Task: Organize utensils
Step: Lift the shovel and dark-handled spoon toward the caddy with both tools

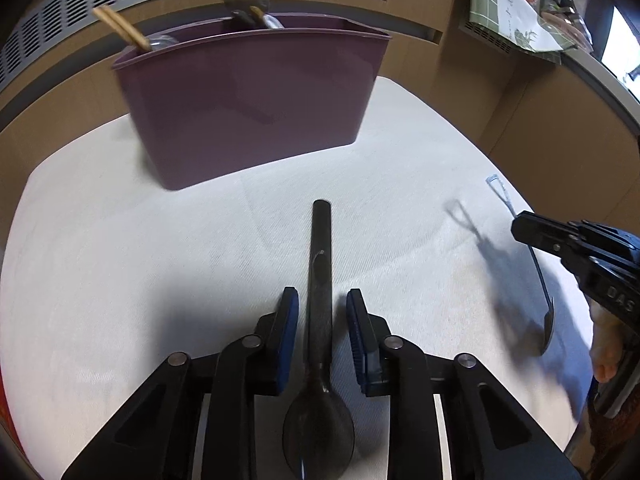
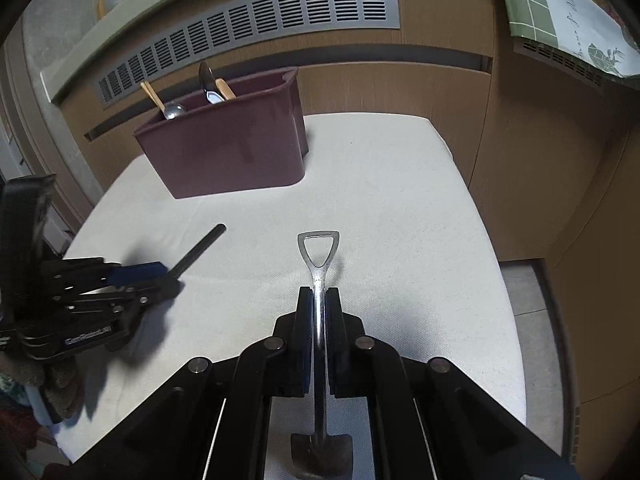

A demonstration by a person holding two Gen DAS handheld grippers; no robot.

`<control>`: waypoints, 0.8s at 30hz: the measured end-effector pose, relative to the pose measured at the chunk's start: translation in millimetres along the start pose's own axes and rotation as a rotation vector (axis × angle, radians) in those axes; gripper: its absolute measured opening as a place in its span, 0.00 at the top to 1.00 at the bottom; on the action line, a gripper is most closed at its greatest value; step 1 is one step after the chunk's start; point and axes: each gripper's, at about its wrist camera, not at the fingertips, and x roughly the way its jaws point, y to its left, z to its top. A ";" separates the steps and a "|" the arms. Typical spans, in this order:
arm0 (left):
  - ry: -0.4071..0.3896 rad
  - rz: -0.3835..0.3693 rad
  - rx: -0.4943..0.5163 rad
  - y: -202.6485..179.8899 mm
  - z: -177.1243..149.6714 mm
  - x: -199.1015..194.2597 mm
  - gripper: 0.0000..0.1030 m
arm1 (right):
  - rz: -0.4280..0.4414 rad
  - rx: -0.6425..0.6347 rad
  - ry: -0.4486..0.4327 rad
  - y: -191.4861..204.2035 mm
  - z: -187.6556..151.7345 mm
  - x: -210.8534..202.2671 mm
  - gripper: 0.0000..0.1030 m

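Note:
A dark plastic spoon [image 1: 320,312] lies on the white table, handle pointing away, bowl toward the camera. My left gripper [image 1: 322,300] is open, its blue pads either side of the handle without touching; it also shows in the right wrist view [image 2: 160,272]. My right gripper [image 2: 319,300] is shut on a metal shovel-shaped spoon [image 2: 319,264], held above the table; it shows in the left wrist view [image 1: 542,280] too. A maroon utensil bin [image 1: 252,100] stands at the back and holds several utensils.
The white table [image 1: 400,200] ends at a wooden wall with a grey vent [image 2: 256,24] behind the bin. A green checked cloth [image 1: 492,4] hangs from a ledge at the upper right. The table's right edge [image 2: 500,264] drops to the floor.

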 end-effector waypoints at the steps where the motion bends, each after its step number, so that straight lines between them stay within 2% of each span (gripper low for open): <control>1: 0.007 -0.001 0.014 -1.7 3.1 2.3 0.78 | 0.003 0.009 -0.008 -0.7 0.1 -2.1 0.95; 6: 0.050 0.043 0.134 -17.7 19.5 14.1 0.88 | 0.003 0.025 -0.022 -1.1 0.4 -4.9 0.95; 10: 0.056 0.034 0.107 -15.8 27.0 13.9 0.88 | 0.015 0.034 -0.035 1.1 0.7 -9.5 0.95; 13: -0.022 -0.008 0.040 -9.0 24.8 -11.9 0.88 | 0.023 0.024 -0.058 4.9 1.0 -18.2 0.95; 16: -0.151 -0.067 -0.038 -4.0 19.2 -54.2 0.88 | 0.024 0.013 -0.074 9.4 2.2 -25.5 0.95; 20: -0.295 -0.089 -0.111 -2.7 9.7 -99.9 0.88 | 0.029 -0.005 -0.098 18.6 6.0 -32.4 0.95; 22: -0.333 -0.102 -0.137 1.8 6.5 -111.6 0.88 | 0.029 -0.019 -0.109 23.6 8.0 -35.9 0.95; 24: -0.314 -0.141 -0.169 7.4 5.6 -110.0 0.88 | 0.032 -0.029 -0.116 27.3 9.5 -38.4 0.96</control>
